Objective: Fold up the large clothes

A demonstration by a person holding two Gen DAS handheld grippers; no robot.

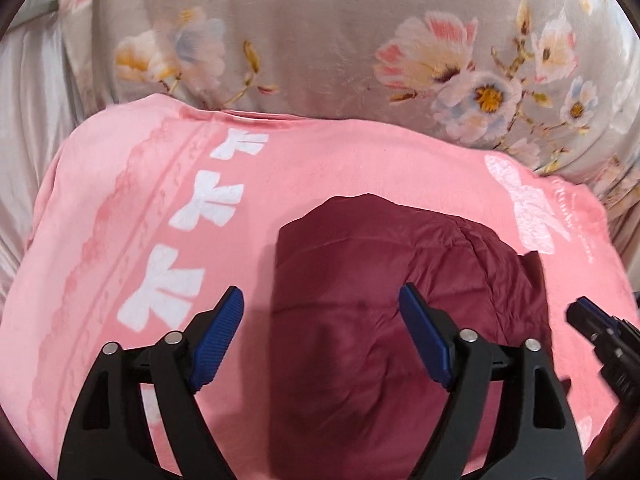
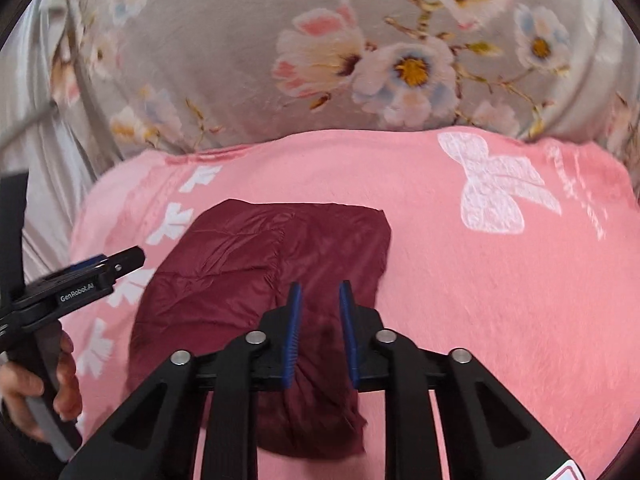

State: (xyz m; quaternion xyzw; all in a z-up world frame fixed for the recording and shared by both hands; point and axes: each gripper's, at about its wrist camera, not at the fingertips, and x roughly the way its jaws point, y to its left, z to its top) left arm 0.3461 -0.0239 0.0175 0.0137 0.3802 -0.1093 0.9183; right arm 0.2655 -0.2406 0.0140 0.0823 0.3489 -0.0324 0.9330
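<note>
A dark maroon puffy garment lies folded into a compact bundle on a pink blanket; it also shows in the right wrist view. My left gripper hovers over its left half with the jaws wide apart and nothing between them. My right gripper is above the garment's near right part, jaws a narrow gap apart with nothing pinched between them. The right gripper shows at the left view's right edge, and the left gripper at the right view's left edge.
The pink blanket has white bow prints and lies on a grey floral bedsheet. A pale plain sheet lies at the left. A hand holds the left gripper's handle.
</note>
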